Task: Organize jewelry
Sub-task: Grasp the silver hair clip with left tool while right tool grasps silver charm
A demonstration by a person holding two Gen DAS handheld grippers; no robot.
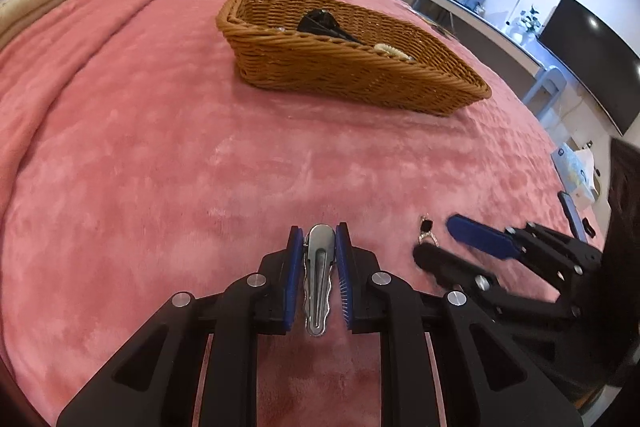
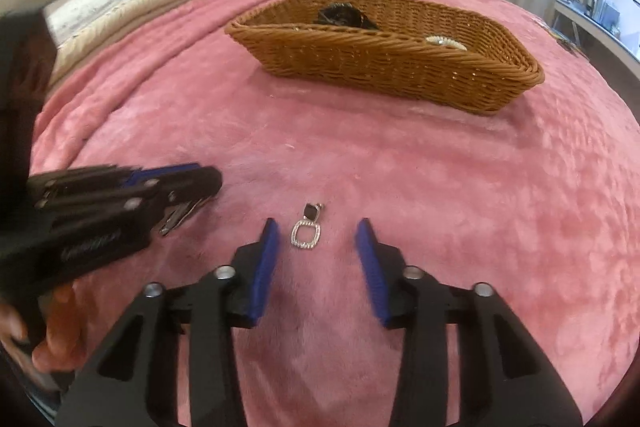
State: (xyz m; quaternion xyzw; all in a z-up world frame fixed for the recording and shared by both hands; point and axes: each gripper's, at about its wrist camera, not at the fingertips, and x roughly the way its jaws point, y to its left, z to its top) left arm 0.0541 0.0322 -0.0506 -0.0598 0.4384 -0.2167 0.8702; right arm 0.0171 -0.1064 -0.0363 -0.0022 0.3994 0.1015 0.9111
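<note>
My left gripper (image 1: pixel 319 259) is clenched on the silver hair clip (image 1: pixel 318 279), while my right gripper (image 2: pixel 318 247) stands released around the pendant (image 2: pixel 307 231) on the pink blanket (image 2: pixel 400 179). I judge the pick-up is half done: right must close, then both carry to the wicker basket (image 2: pixel 384 63) at 12 o'clock, which seems to hold a dark piece and a pale one.

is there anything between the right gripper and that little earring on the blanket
Nothing visible. The right gripper is open with the earring lying on bare pink blanket just ahead between its fingers. The left gripper sits off to the side.
</note>
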